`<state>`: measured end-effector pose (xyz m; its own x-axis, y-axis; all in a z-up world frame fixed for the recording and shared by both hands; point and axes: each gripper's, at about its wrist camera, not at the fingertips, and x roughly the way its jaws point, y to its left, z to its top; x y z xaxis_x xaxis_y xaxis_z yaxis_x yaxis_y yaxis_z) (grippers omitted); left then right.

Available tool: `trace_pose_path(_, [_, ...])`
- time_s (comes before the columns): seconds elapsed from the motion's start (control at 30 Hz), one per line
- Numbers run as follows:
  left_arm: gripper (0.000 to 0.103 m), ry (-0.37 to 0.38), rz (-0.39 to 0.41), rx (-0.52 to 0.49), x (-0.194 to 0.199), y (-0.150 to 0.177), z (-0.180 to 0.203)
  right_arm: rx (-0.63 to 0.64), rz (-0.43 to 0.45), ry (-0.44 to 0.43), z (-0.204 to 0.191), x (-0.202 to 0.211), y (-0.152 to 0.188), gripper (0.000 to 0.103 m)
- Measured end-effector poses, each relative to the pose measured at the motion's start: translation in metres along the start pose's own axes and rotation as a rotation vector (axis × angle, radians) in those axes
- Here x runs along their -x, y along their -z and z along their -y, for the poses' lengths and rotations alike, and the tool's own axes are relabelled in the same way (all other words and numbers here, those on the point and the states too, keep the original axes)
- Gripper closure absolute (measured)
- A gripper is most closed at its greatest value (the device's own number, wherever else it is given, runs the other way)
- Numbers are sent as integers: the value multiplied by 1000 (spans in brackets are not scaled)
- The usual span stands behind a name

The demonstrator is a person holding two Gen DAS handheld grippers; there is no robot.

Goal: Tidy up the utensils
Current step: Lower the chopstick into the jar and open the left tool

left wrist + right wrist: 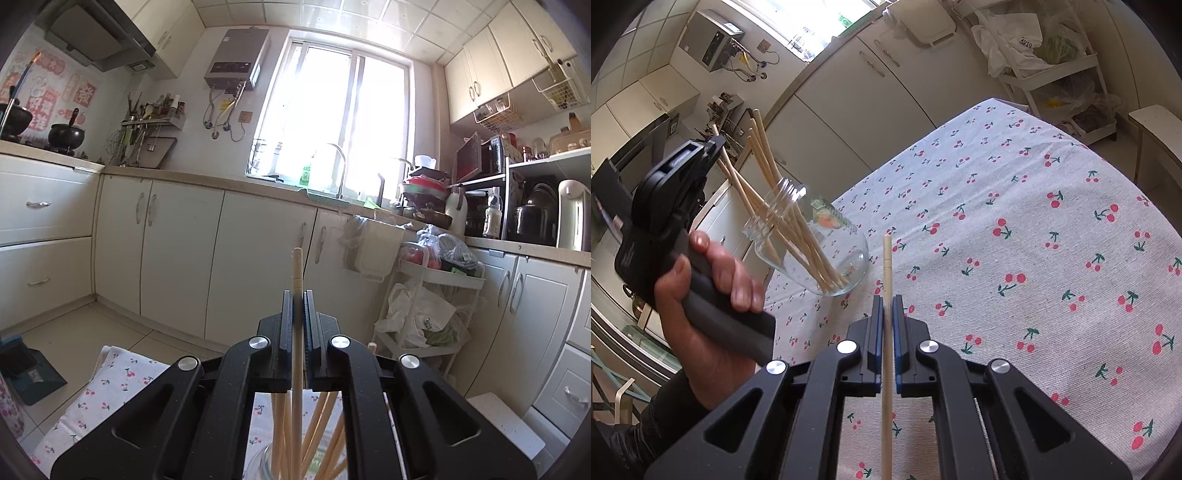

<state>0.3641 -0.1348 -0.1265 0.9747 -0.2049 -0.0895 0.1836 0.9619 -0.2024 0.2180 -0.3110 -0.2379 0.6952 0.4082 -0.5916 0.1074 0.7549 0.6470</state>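
A clear glass jar stands on the cherry-print tablecloth with several wooden chopsticks leaning in it. A hand holds my left gripper just left of and above the jar mouth. In the left wrist view that gripper is shut on one chopstick, whose lower end runs down among the others in the jar. My right gripper hovers over the cloth just right of the jar, shut on another chopstick that points forward.
White kitchen cabinets line the far wall beyond the table edge. A white trolley stuffed with plastic bags stands past the table's far right corner, with a pale stool beside it. The cloth to the right of the jar is bare.
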Motion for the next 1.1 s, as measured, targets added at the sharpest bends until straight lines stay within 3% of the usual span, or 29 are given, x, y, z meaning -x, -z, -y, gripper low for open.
trace_pose_path(0.37, [98, 20, -11, -48, 26, -2, -3, -4, 4, 8, 1, 0, 1, 97])
trace_pose_path(1.1, [98, 50, -79, 109, 7, -33, -32, -23, 14, -6, 4, 3, -1, 97])
